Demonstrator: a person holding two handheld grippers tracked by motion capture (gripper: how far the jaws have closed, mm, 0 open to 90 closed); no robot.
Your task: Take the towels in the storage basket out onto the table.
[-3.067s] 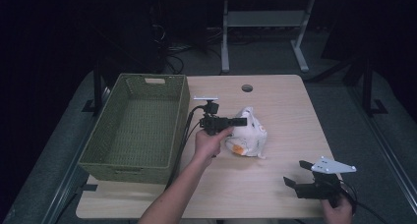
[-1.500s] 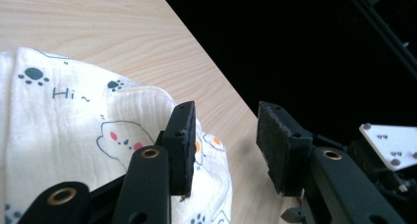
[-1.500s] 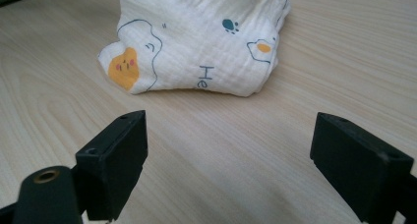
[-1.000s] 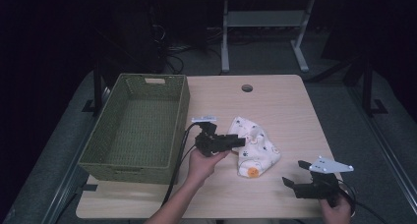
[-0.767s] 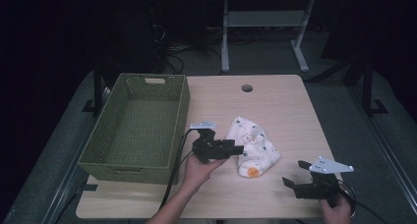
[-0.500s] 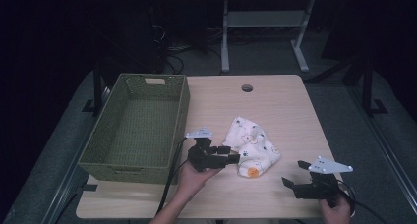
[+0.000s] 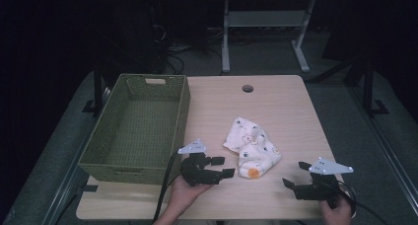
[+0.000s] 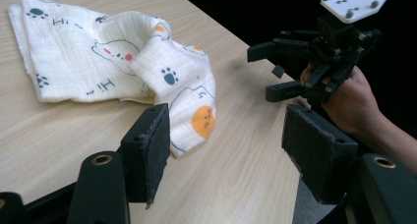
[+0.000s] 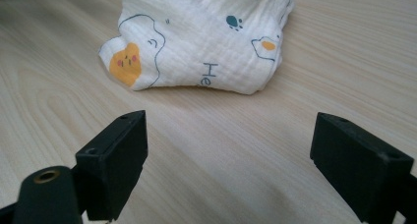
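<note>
One crumpled white muslin cloth (image 7: 252,151) printed with paw marks lies mid-table beside the green woven basket (image 7: 135,131). From the left gripper (image 8: 226,145) view, its released jaws, just opening, frame the cloth's orange-chick corner. From the right gripper (image 9: 228,160) view, its jaws gape before the cloth.

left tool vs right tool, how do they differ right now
The left tool sits right beside the printed cloth, its jaws almost at the cloth's edge; the right tool rests farther off, near the table's front corner. The left tool's jaws have just been opening, with nothing between them; the right tool's stand wider. Both are hand-held, open and pointed at the cloth.
</note>
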